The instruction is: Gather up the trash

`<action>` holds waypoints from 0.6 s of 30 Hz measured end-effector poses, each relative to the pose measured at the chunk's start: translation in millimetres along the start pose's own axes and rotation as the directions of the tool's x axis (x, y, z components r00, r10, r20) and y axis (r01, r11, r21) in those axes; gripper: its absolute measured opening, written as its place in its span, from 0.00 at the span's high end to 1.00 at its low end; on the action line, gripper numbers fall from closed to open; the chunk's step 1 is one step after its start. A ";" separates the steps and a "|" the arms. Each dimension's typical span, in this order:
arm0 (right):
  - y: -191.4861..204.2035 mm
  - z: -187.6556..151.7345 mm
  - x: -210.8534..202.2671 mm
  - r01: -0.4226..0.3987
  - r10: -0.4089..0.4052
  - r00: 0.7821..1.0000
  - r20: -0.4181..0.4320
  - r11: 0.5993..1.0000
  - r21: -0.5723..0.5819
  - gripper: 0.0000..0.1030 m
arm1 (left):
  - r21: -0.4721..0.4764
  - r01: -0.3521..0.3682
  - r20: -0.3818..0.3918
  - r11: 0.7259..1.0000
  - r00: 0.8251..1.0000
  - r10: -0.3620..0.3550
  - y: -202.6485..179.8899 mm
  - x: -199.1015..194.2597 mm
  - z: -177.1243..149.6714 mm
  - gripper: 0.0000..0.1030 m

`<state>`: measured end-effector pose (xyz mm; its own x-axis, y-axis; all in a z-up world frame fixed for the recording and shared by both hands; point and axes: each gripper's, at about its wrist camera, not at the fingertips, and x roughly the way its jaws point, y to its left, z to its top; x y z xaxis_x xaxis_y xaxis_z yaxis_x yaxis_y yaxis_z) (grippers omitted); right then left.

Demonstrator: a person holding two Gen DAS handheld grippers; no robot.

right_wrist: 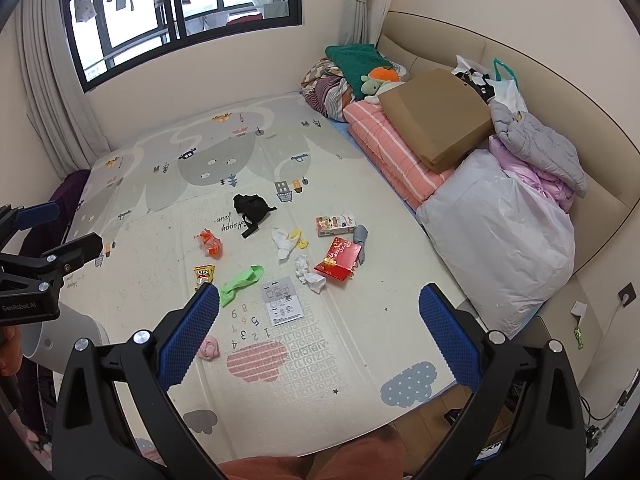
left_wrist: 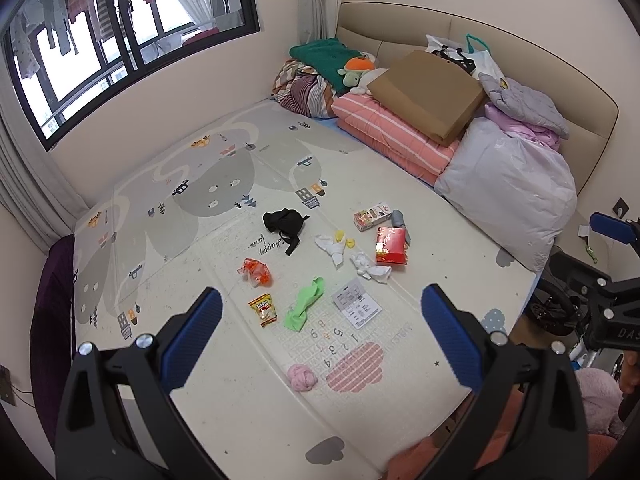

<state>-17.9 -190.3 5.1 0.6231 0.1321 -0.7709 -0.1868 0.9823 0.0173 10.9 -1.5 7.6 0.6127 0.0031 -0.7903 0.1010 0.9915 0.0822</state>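
Trash lies scattered mid-mat on the bed's play mat (left_wrist: pixel 240 400): a yellow snack packet (left_wrist: pixel 263 309), an orange wrapper (left_wrist: pixel 256 272), a white leaflet (left_wrist: pixel 357 307), a red packet (left_wrist: pixel 391 245), a small printed box (left_wrist: pixel 371 216), crumpled white tissues (left_wrist: pixel 370 267). Socks and cloths lie among them: green (left_wrist: pixel 304 309), pink (left_wrist: pixel 302 377), black (left_wrist: pixel 286 224). My left gripper (left_wrist: pixel 322 320) is open and empty, held above the mat's near part. My right gripper (right_wrist: pixel 319 320) is open and empty too, above the leaflet (right_wrist: pixel 281 305) and red packet (right_wrist: pixel 338 263).
Folded bedding, a brown paper bag (left_wrist: pixel 428 94), a plush toy and a large white bag (left_wrist: pixel 508 192) line the headboard at right. A window (left_wrist: pixel 120 40) is on the far wall. A white round bin (right_wrist: pixel 68 340) stands at the left of the bed. A bicycle (left_wrist: pixel 560 300) is at right.
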 end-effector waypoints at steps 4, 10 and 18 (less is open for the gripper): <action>6.4 1.0 17.5 -0.021 0.020 0.999 -0.028 0.999 -0.037 0.07 | -0.028 -0.001 -0.032 1.000 0.999 0.000 4.5 16.3 -5.6 0.04; 18.1 -4.5 71.9 -0.071 0.060 0.993 -0.103 0.992 -0.100 0.07 | -0.099 -0.004 -0.116 0.995 0.993 -0.008 20.3 63.3 -29.8 0.04; 32.1 -17.7 171.9 -0.178 0.146 0.967 -0.207 0.973 -0.145 0.07 | -0.145 -0.082 -0.219 0.986 0.974 0.049 32.5 129.9 -65.0 0.04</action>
<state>69.8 -138.5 -138.1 0.4181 0.2436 -0.8751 -0.4029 0.9132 0.0617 42.8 39.6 -131.8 0.4303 0.0801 -0.8991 -0.0647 0.9962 0.0578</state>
